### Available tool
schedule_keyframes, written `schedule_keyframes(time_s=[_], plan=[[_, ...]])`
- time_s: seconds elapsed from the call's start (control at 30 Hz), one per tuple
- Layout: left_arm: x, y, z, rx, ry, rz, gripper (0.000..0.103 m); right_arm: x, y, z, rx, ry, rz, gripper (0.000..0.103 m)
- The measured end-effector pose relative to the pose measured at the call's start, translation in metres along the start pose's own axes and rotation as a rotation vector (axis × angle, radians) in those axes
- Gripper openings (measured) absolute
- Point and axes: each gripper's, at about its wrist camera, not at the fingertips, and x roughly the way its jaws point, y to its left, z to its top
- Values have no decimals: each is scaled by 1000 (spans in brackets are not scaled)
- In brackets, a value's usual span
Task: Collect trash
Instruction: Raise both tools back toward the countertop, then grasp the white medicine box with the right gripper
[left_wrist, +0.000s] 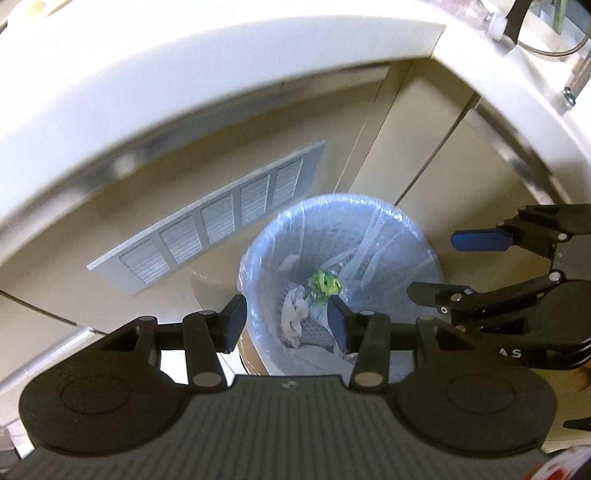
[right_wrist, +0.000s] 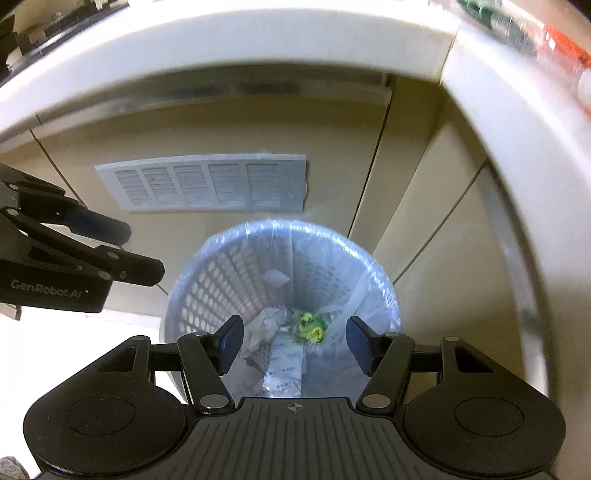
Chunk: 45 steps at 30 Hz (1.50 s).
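A pale blue perforated waste basket (left_wrist: 388, 221) (right_wrist: 229, 266) lined with a clear plastic bag stands on the floor below both grippers. Inside lie a crumpled green and yellow wrapper (left_wrist: 325, 284) (right_wrist: 310, 325), white crumpled tissue (left_wrist: 295, 314) (right_wrist: 264, 326) and a printed plastic packet (right_wrist: 284, 365). My left gripper (left_wrist: 286, 323) is open and empty above the basket. My right gripper (right_wrist: 295, 343) is open and empty above the basket; it also shows at the right of the left wrist view (left_wrist: 439, 266). The left gripper shows at the left of the right wrist view (right_wrist: 144, 251).
A white counter edge (left_wrist: 221, 66) (right_wrist: 258, 48) curves overhead. Beige cabinet panels with a grey vent grille (left_wrist: 218, 218) (right_wrist: 207, 184) stand behind the basket. A red and white item (right_wrist: 569, 55) lies on the counter at the far right.
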Motion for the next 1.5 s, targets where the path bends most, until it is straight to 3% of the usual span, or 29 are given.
schedule_keyframes(time_s=[0.27, 0.53, 0.97, 1.17, 1.5], plan=[[-51, -3, 13, 55, -132, 46, 44, -51, 4, 17, -32, -139, -3, 62], [-96, -3, 32, 31, -263, 58, 45, -95, 5, 41, -34, -277, -16, 62], [-132, 39, 73, -73, -399, 188, 53, -105, -19, 97, -56, -390, -7, 62], [-134, 55, 92, -107, -401, 242, 57, -101, -32, 140, -206, -402, 55, 62], [-136, 81, 128, -93, -343, 311, 62, -82, -49, 221, -572, -404, 134, 62]])
